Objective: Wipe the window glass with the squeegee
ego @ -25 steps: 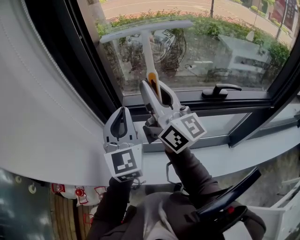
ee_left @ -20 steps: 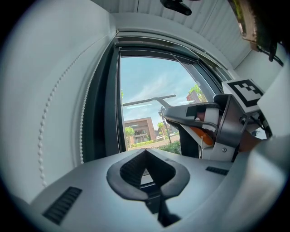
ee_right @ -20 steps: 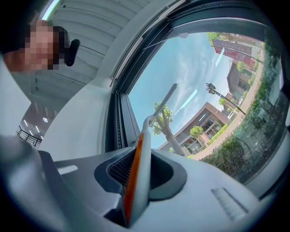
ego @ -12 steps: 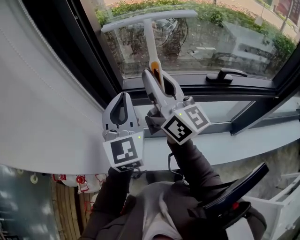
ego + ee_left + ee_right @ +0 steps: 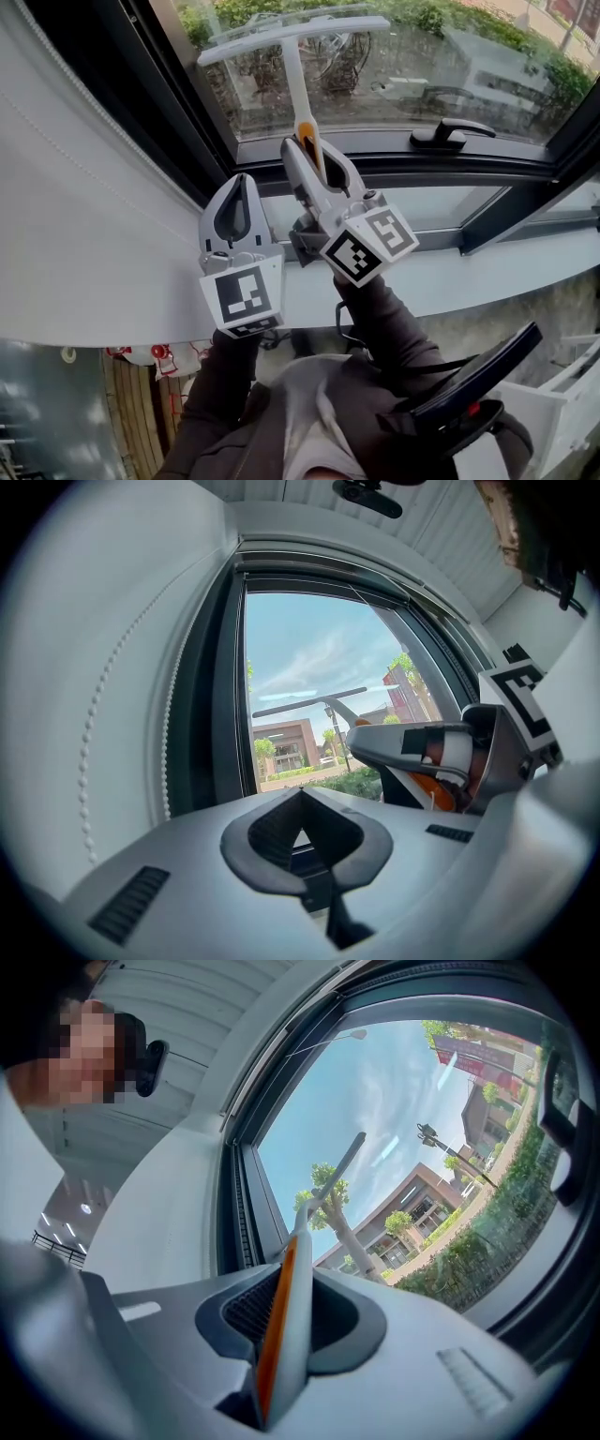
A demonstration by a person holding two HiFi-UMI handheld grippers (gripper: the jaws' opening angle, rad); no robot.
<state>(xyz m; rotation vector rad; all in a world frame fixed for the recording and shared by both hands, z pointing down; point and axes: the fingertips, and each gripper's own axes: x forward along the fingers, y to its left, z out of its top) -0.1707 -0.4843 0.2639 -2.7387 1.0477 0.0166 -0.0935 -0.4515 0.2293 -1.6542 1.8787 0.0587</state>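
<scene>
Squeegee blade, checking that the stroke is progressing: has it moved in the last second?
Yes. In the head view the squeegee blade has come down the window glass, closer to the window handle.

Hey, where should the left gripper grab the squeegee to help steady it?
I'd take the bare white shaft of the squeegee, between the right gripper and the blade, coming from the left side: it is slim, upright and unobstructed there.
</scene>
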